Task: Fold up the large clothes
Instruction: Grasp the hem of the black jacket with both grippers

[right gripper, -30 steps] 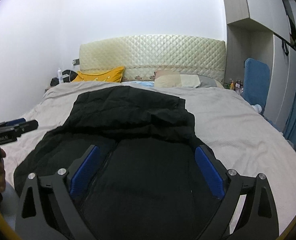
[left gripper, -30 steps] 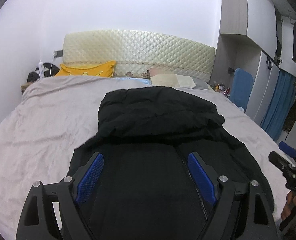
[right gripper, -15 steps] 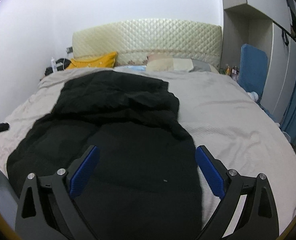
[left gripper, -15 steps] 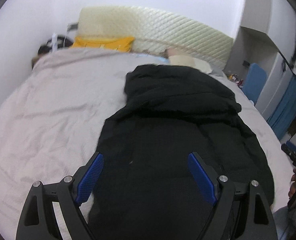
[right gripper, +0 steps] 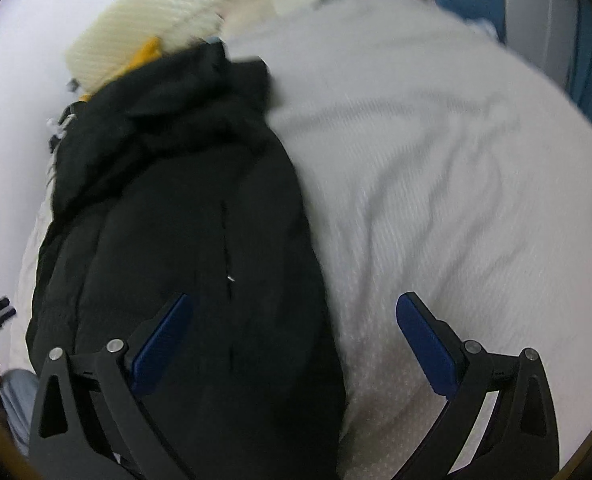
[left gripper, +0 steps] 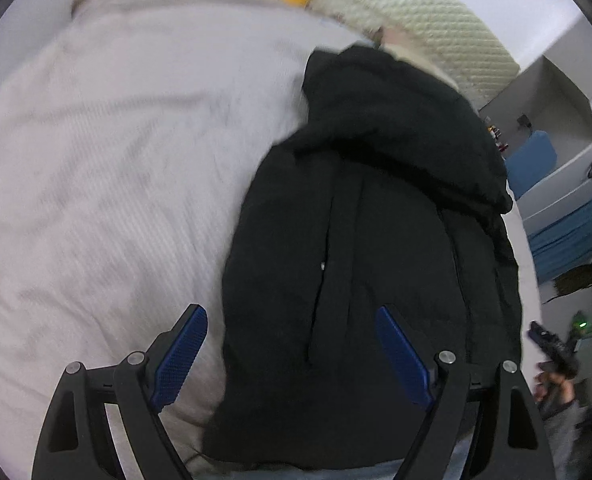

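A bulky black padded jacket (left gripper: 376, 216) lay on the pale bedspread (left gripper: 108, 152). The left hand-held gripper (left gripper: 292, 340) gaped wide and empty above its hem; the right hand-held gripper (right gripper: 296, 328) was opening, apparently empty too.

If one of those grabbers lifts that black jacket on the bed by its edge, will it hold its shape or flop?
Probably flop: the black jacket lies soft and rumpled on the bedsheet, its hood end bunched in folds. It looks thick and padded, so likely bulky rather than heavy, and it may sag and drag. Its smooth-looking fabric might slip from a shallow pinch.
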`<state>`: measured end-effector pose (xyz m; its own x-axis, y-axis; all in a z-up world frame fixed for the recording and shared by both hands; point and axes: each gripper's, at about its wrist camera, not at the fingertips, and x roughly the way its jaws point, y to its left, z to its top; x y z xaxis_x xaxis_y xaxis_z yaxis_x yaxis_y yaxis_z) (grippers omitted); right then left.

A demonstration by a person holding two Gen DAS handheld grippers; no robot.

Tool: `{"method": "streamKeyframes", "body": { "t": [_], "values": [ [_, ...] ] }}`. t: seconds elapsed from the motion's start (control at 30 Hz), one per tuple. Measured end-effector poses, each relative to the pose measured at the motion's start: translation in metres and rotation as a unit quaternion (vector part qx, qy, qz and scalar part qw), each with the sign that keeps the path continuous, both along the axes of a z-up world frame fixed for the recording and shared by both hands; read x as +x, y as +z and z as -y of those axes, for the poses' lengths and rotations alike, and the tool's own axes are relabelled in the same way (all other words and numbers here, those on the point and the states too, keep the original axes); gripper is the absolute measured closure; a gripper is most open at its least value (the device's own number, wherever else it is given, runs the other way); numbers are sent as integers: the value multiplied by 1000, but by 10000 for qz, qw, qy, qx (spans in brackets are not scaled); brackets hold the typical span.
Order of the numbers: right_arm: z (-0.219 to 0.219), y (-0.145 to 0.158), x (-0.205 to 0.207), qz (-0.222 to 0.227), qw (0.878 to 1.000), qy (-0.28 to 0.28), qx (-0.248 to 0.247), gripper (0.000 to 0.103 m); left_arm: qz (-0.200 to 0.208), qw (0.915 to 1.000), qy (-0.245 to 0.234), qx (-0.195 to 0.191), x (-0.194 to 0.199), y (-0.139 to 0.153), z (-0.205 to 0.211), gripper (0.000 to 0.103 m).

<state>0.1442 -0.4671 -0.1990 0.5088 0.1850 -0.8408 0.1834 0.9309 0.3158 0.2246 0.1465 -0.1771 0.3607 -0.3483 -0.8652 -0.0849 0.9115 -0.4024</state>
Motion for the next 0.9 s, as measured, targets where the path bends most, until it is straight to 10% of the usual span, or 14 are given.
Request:
{"method": "streamKeyframes", "body": {
  "t": [0.33, 0.9],
  "values": [
    [1, -62, 10, -1050, 9876, 95, 1164, 1, -1235, 9911, 392, -305, 11, -49, -9, 17],
    [-48, -1, -2, 598, 9599, 1375, 2369, 0, -2064, 9723, 130, -1085, 27, -96, 2, 17]
  ]
}}
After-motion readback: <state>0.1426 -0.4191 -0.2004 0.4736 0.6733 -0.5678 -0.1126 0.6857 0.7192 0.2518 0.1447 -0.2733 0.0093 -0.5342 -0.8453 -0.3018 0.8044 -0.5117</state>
